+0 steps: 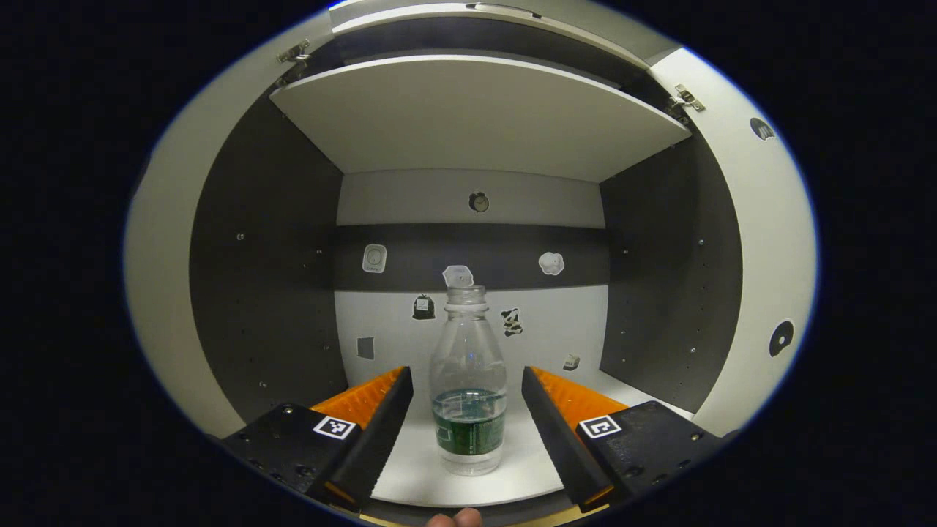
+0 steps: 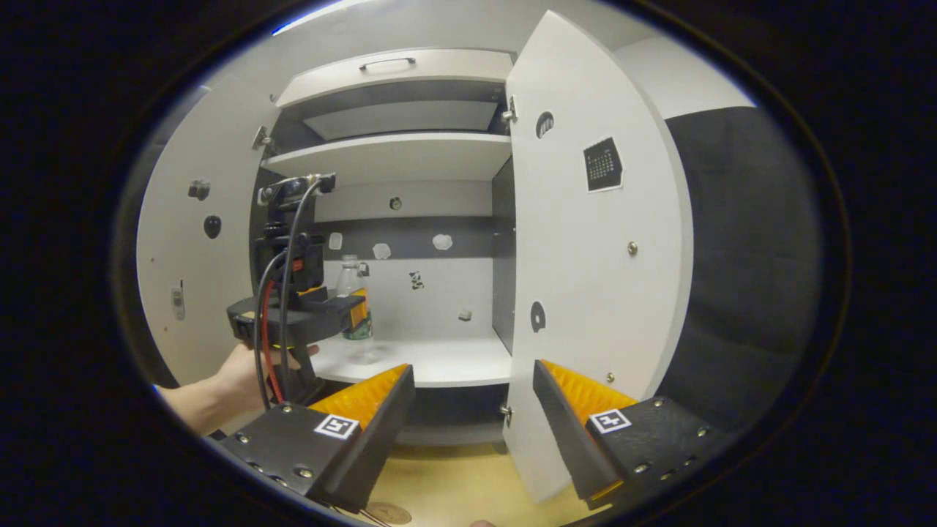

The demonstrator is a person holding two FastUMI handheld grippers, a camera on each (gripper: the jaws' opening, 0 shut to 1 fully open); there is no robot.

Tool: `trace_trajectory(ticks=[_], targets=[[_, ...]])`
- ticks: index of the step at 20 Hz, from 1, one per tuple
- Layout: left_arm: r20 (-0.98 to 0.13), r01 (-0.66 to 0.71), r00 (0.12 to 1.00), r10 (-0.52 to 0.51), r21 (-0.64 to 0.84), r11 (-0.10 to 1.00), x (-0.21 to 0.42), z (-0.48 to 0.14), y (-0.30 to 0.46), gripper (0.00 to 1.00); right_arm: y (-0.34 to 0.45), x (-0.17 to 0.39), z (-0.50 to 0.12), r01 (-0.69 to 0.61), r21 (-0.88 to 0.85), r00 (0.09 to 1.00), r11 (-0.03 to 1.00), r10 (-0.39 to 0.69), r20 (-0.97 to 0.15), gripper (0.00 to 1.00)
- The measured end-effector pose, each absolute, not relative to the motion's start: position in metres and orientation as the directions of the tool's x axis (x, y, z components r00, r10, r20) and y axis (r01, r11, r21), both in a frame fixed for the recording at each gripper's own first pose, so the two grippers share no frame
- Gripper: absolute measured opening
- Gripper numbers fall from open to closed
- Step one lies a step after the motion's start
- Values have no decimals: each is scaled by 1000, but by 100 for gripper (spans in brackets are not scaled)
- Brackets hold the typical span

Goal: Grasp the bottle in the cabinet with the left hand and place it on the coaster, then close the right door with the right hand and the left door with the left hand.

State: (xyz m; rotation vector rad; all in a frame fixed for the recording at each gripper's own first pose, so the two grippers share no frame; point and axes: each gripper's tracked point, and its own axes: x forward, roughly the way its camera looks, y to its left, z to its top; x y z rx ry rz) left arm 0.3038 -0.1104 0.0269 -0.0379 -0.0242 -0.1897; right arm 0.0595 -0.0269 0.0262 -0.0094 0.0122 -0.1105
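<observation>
A clear plastic bottle (image 1: 468, 395) with a little water and a dark label stands upright on the cabinet's white lower shelf (image 1: 410, 468). My left gripper (image 1: 467, 373) is open, one finger on each side of the bottle, with a gap to both. In the right gripper view the left gripper (image 2: 357, 313), held by a hand (image 2: 241, 377), reaches into the cabinet at the bottle (image 2: 351, 282). My right gripper (image 2: 473, 368) is open and holds nothing, in front of the cabinet near the lower edge of the open right door (image 2: 585, 278). The left door (image 2: 183, 256) is open too.
An upper shelf (image 1: 476, 110) spans the cabinet above the bottle. Small stickers dot the back wall (image 1: 468, 329). A closed drawer front with a handle (image 2: 388, 66) tops the cabinet. A wooden tabletop (image 2: 454, 483) lies below, with a round brown disc (image 2: 388, 514) at its near edge.
</observation>
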Motion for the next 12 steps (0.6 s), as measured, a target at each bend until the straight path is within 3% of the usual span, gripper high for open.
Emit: trace_trajectory(ticks=[8,10,12], targets=[[-16,181,983,-182,-30,983,332,9,-115,95,-31,63,20,135,-30,990,990,-136,-36,99],[-4,180,984,-180,-38,983,330,13,-115,81,-34,62,19,141,-35,989,989,-142,-38,99],[15,174,985,-173,-30,984,324,22,-113,81,-36,59,16,141,-38,989,989,-143,-45,99]])
